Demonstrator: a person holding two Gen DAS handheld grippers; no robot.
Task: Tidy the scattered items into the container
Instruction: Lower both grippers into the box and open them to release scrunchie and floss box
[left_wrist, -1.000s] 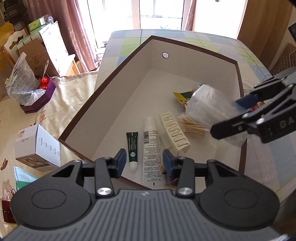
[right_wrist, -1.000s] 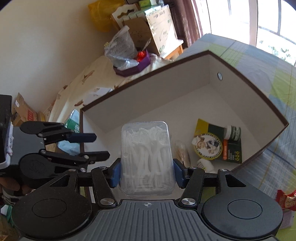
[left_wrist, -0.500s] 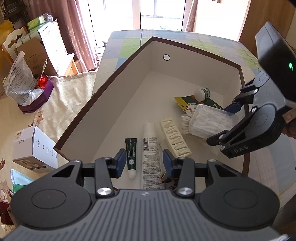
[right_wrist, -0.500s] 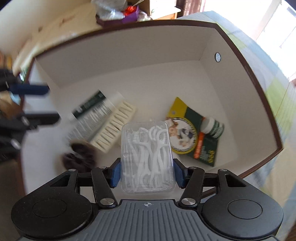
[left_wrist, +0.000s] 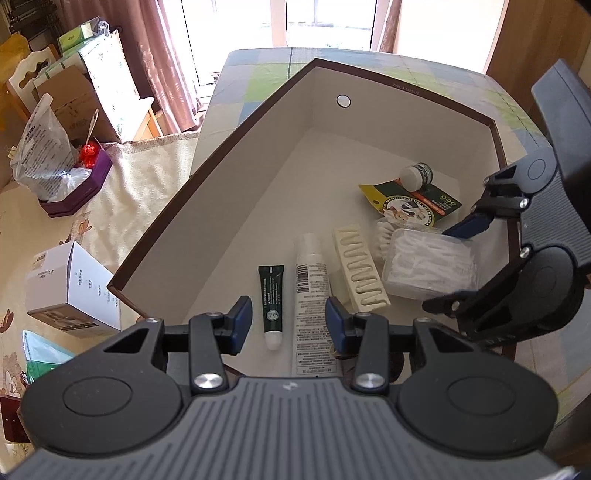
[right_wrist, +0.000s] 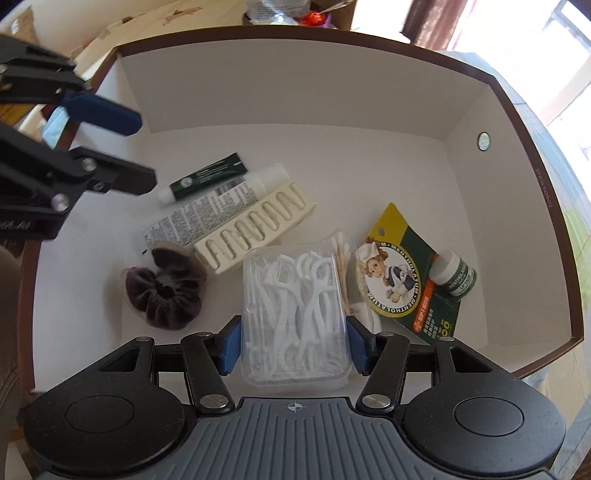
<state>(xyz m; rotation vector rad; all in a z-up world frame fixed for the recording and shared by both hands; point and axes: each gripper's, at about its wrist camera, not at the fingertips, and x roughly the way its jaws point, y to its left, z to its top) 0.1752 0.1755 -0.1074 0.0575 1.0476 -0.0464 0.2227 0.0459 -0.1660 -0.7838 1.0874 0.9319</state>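
The clear plastic floss-pick case has been lowered deep into the box and is clamped between the right gripper pads. The left gripper is held spread and empty over the near rim. Beyond lie a velvet scrunchie, a ribbed cream tray, printed tubes, and a card reading "MENTHOLATUM".

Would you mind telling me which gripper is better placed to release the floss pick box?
Right: the right gripper already clamps the floss pick box low inside the container; the left gripper is open, empty.
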